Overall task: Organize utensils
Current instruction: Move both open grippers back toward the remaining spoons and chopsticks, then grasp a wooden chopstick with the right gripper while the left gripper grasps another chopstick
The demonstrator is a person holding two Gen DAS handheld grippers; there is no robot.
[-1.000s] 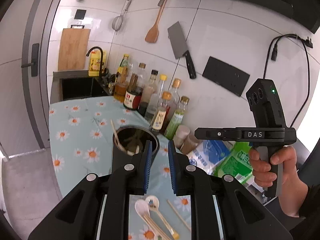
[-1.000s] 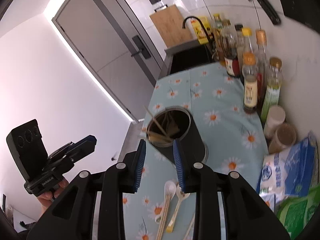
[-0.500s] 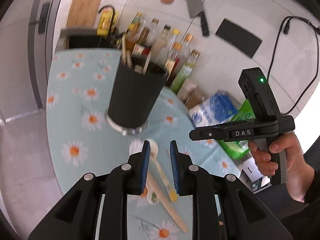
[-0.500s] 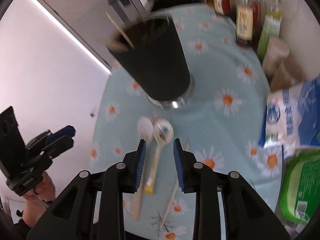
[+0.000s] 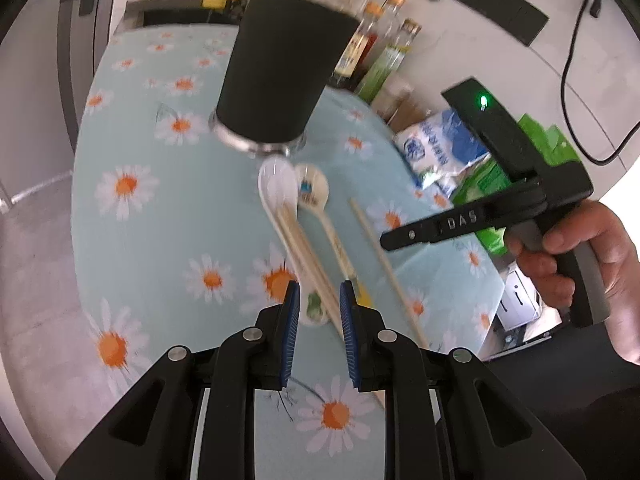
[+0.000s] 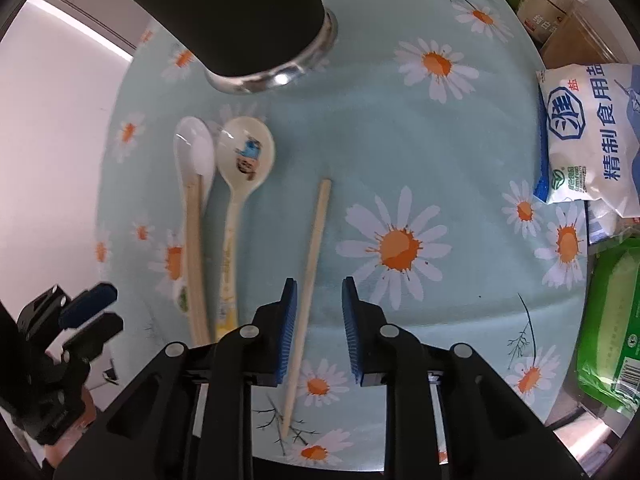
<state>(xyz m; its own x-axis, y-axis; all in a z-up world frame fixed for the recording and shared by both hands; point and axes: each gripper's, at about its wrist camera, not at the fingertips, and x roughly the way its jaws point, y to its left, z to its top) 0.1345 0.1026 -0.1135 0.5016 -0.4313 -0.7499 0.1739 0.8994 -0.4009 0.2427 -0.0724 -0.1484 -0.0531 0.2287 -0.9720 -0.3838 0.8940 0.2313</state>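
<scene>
A black utensil holder (image 5: 280, 68) stands on the daisy tablecloth (image 5: 160, 240). In front of it lie a white spoon (image 6: 194, 148), a cream cartoon spoon (image 6: 246, 152), wooden chopsticks (image 6: 196, 264) across the white spoon, and a single chopstick (image 6: 316, 232) to the right. My left gripper (image 5: 319, 296) hangs low over the chopsticks and spoon handles, its pads a narrow gap apart, pressing on nothing. My right gripper (image 6: 319, 292) points steeply down with its jaws closing. The single chopstick runs between them beside the left pad, and neither pad presses on it.
Sauce bottles (image 5: 384, 52) and jars line the tiled wall behind the holder. A salt bag (image 6: 588, 132) and a green pack (image 6: 612, 320) lie at the right. The table edge (image 5: 78, 216) drops to the floor on the left. A sink (image 5: 176, 16) is at the far end.
Both grippers have sunk and tipped down from above the holder to just over the utensils on the cloth. The right gripper's jaws have narrowed.
</scene>
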